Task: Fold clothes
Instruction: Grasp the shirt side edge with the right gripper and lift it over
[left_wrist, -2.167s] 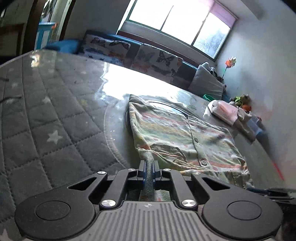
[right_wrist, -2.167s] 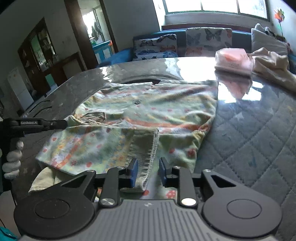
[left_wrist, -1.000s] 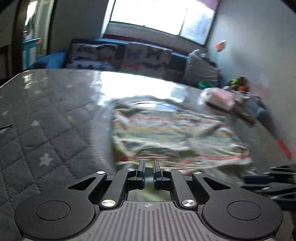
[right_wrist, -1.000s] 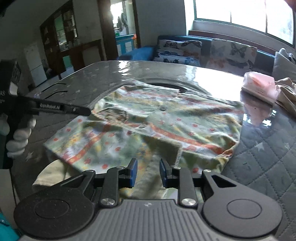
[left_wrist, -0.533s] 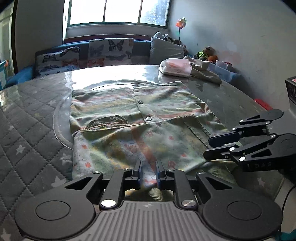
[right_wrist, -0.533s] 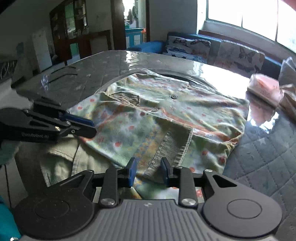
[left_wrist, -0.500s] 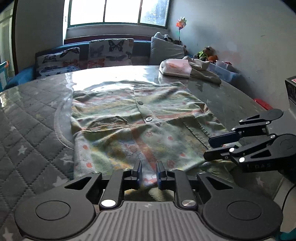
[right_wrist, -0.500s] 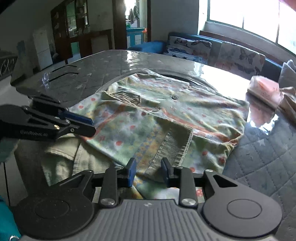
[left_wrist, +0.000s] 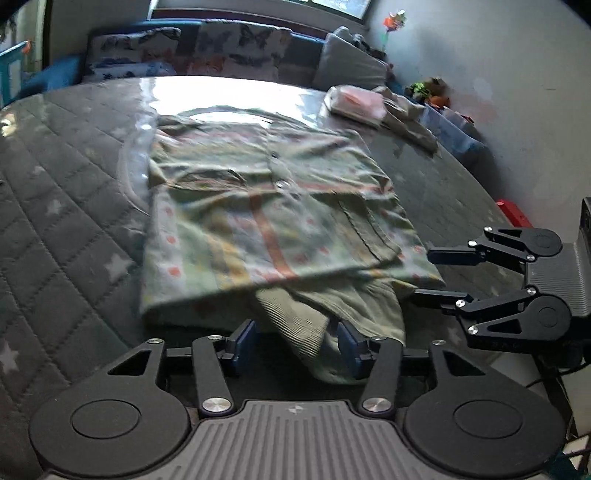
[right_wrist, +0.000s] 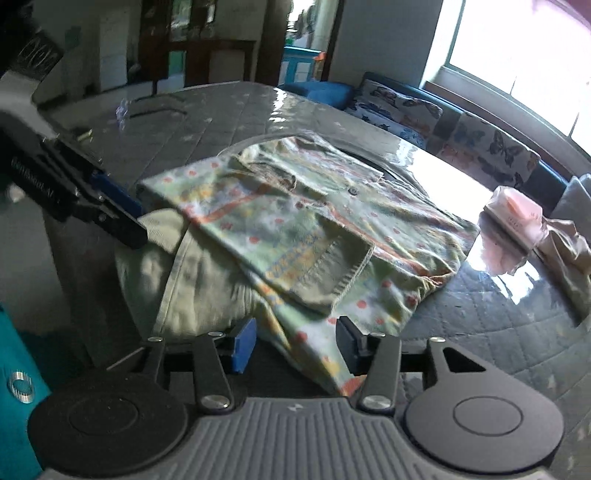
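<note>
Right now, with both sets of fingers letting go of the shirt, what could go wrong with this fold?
1. The shirt's lower part hangs over the table edge; once released, its weight might drag the fold off.
2. Cloth lies between the opening fingers of the left gripper and right gripper; pulling back could snag it.
3. The folded sleeve lies loose and could flip open.

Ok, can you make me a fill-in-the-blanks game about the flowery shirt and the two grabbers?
1. The flowery shirt lies on a grey quilted ____.
2. The left gripper has ____ pads on its fingers.
3. The pink packet lies ____ the shirt, not on it.
4. On the sofa are cushions printed with ____.

Missing words: table; blue; beside; butterflies
</note>
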